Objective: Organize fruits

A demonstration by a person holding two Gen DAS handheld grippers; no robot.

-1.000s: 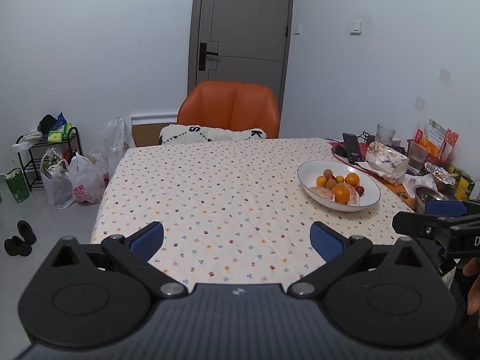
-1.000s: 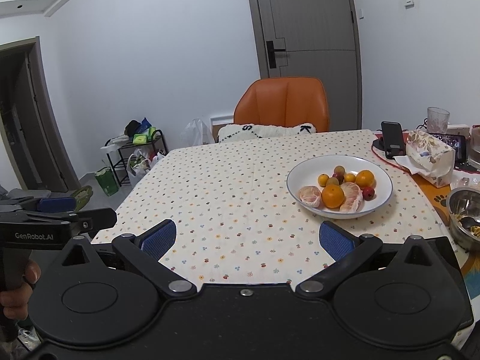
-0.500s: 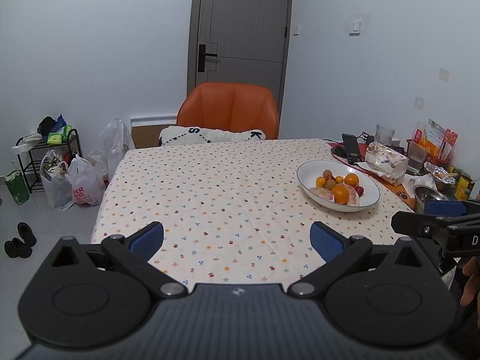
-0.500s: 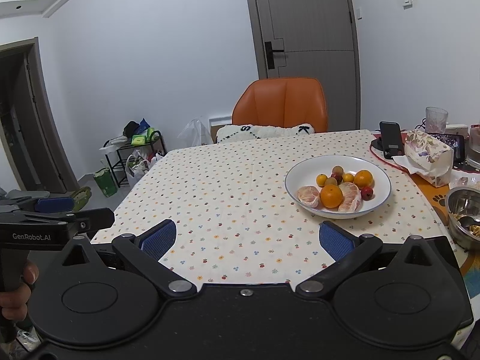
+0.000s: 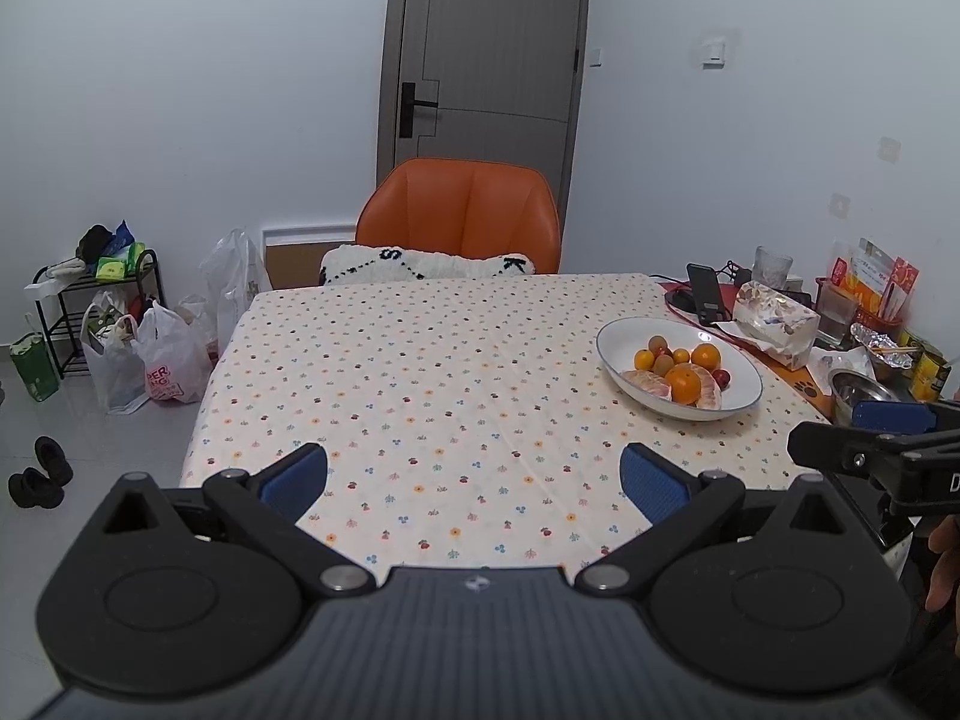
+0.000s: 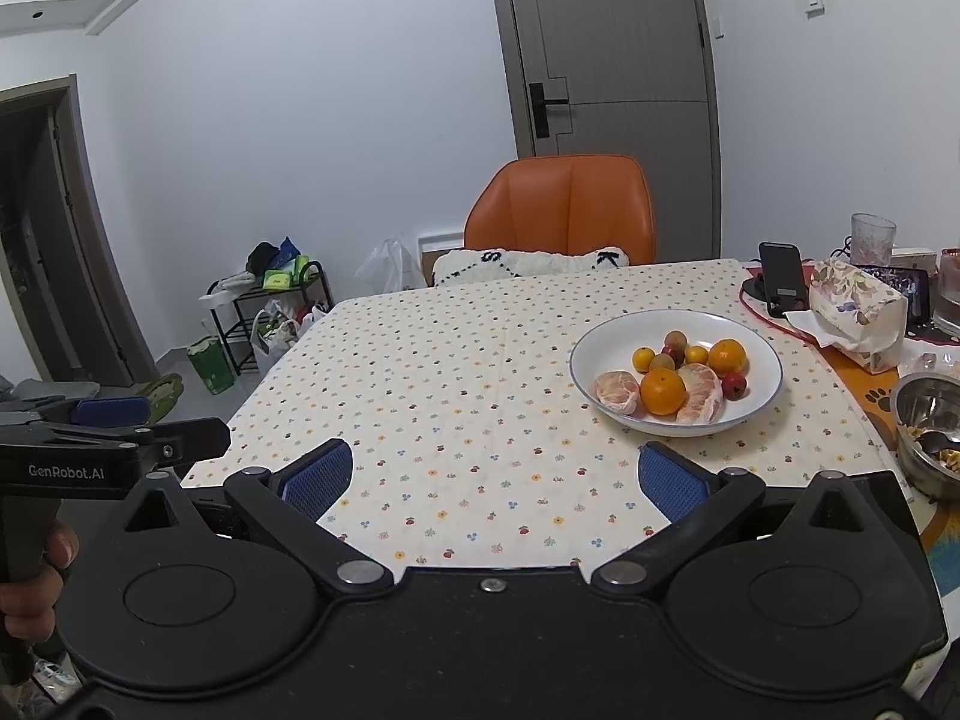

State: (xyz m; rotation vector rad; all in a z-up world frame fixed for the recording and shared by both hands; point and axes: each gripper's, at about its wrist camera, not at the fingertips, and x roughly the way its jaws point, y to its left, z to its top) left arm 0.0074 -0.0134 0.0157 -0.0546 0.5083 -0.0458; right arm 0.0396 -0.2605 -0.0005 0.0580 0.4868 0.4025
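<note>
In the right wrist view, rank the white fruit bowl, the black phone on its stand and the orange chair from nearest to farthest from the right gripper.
1. White fruit bowl, ahead and to the right of the right gripper, on the tablecloth.
2. Black phone, beyond the bowl near the table's far right side.
3. Orange chair, past the table's far edge, by the door.

Orange chair (image 5: 459, 213) against white walls, grey door (image 5: 489, 54).

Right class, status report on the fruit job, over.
Both claws, left and right, open, empty. Fruit piled in white bowl. Path over tablecloth unobstructed.
</note>
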